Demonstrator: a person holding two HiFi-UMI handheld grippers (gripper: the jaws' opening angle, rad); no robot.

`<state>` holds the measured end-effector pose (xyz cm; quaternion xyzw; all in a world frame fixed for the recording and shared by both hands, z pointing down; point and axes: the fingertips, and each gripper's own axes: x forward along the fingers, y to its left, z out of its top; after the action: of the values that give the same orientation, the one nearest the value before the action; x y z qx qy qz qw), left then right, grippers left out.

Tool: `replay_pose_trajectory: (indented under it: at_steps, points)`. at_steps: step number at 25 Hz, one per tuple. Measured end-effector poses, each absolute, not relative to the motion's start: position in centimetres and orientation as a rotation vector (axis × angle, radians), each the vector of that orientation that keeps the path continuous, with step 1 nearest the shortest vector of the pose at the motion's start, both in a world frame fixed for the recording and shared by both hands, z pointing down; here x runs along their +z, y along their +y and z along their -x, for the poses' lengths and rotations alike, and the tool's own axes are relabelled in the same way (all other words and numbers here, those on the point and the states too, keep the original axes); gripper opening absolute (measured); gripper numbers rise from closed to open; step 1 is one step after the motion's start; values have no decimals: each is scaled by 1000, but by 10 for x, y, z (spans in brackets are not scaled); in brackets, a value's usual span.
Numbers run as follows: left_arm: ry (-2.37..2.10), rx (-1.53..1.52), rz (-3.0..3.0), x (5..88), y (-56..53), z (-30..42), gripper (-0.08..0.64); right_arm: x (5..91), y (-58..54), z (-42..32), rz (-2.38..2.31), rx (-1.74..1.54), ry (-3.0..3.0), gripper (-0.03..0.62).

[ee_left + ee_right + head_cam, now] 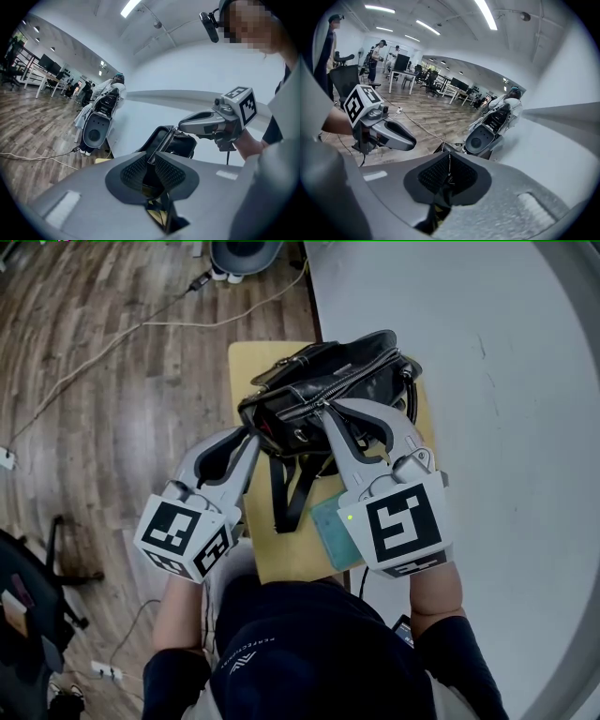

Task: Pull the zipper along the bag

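Note:
A black leather bag (337, 381) lies on a small yellow stool (246, 362), its silver zipper (352, 379) running along the top. My left gripper (251, 434) is shut on the near left end of the bag; in the left gripper view the left gripper (151, 161) pinches the bag edge (185, 143) beside the zipper line. My right gripper (325, 409) sits on the zipper a little to the right. In the right gripper view the right gripper (449, 171) is closed on the thin metal zipper pull. The bag's strap (281, 493) hangs toward me.
A white table (487, 381) borders the stool on the right. A teal flat object (328, 526) lies on the stool under my right gripper. Cables (141, 334) cross the wooden floor at left, a grey rounded device (244, 254) stands beyond the stool, and a chair base (56, 559) is at far left.

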<state>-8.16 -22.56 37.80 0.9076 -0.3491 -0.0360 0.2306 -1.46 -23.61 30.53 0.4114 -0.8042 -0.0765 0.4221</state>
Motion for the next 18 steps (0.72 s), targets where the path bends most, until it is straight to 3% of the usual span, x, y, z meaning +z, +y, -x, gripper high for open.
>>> replay_pose_trajectory:
  at_steps: [18]
  points:
    - [-1103,-43,-2502,357,-195,76,66,292,-241,-1,-832,-302,-2027,12]
